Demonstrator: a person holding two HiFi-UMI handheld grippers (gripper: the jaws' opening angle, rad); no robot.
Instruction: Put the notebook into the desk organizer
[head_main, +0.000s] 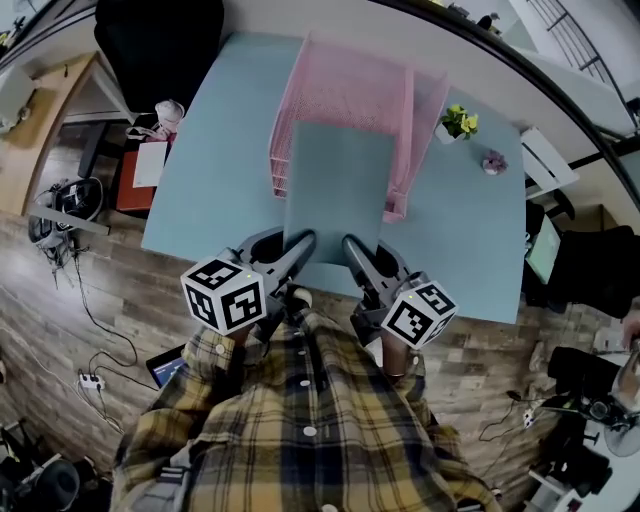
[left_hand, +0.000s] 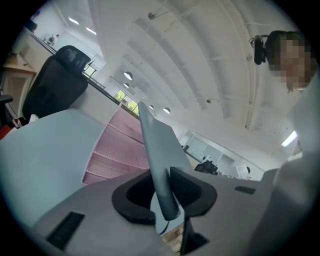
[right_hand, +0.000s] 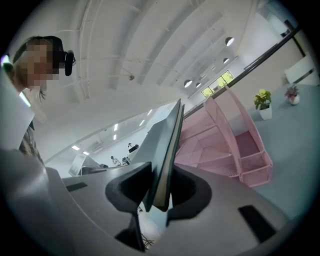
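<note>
Notebook (head_main: 338, 190) in left tool (head_main: 303, 242) and right tool (head_main: 352, 245)

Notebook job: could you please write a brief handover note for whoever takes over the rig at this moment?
Left gripper: shut on the notebook, at its near left corner.
Right gripper: shut on the same notebook, at its near right corner.
Notebook: held off the table, with its far end over the front of the pink desk organizer.
Done: notebook lifted and lined up with the organizer.
Left: ease it into the organizer, then open both grippers and pull back.
</note>
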